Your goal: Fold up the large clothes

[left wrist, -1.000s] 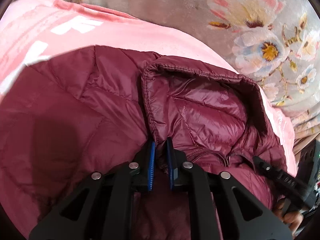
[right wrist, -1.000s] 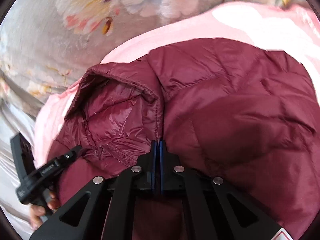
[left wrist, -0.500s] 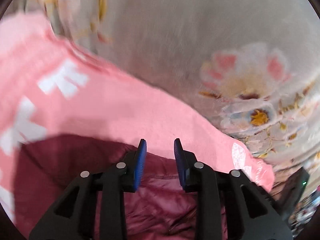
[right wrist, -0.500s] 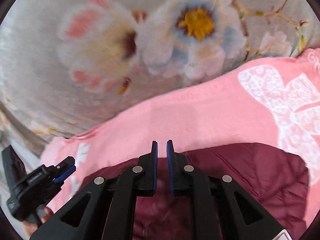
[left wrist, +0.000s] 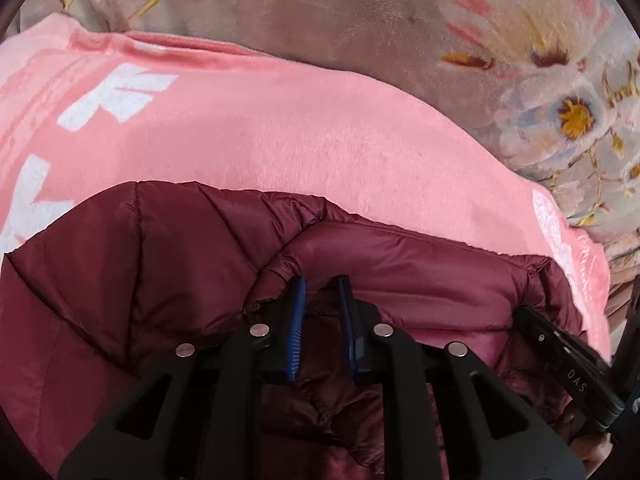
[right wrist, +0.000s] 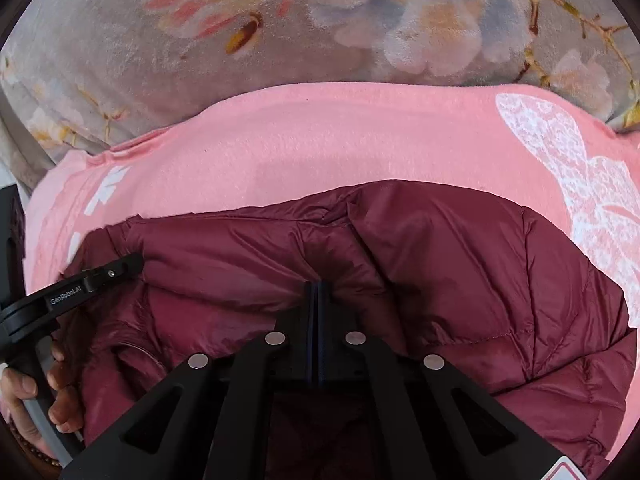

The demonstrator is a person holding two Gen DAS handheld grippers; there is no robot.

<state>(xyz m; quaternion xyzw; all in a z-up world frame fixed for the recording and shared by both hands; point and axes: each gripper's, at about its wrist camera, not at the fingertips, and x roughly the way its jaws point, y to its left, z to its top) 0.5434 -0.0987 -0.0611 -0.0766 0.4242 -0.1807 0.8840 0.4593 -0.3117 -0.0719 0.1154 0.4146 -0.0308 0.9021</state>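
A maroon quilted puffer jacket [left wrist: 132, 280] lies on a pink towel with white print [left wrist: 280, 128]. In the left wrist view my left gripper [left wrist: 322, 292] is open, its blue pads either side of the jacket's folded collar edge. In the right wrist view the jacket [right wrist: 480, 280] fills the lower half and my right gripper [right wrist: 317, 286] is shut on a fold of its fabric. The left gripper [right wrist: 96, 280] also shows at the left of that view, and the right gripper [left wrist: 560, 360] at the right of the left wrist view.
The pink towel [right wrist: 340, 140] lies on a grey blanket with large flower print [right wrist: 200, 40], which also shows in the left wrist view [left wrist: 360, 20]. A hand [right wrist: 36, 392] holds the left gripper's handle at the lower left.
Both grippers swung up over the towel and came back down on the jacket's far edge. The left gripper opened. The right opened briefly and has shut on the fabric again.
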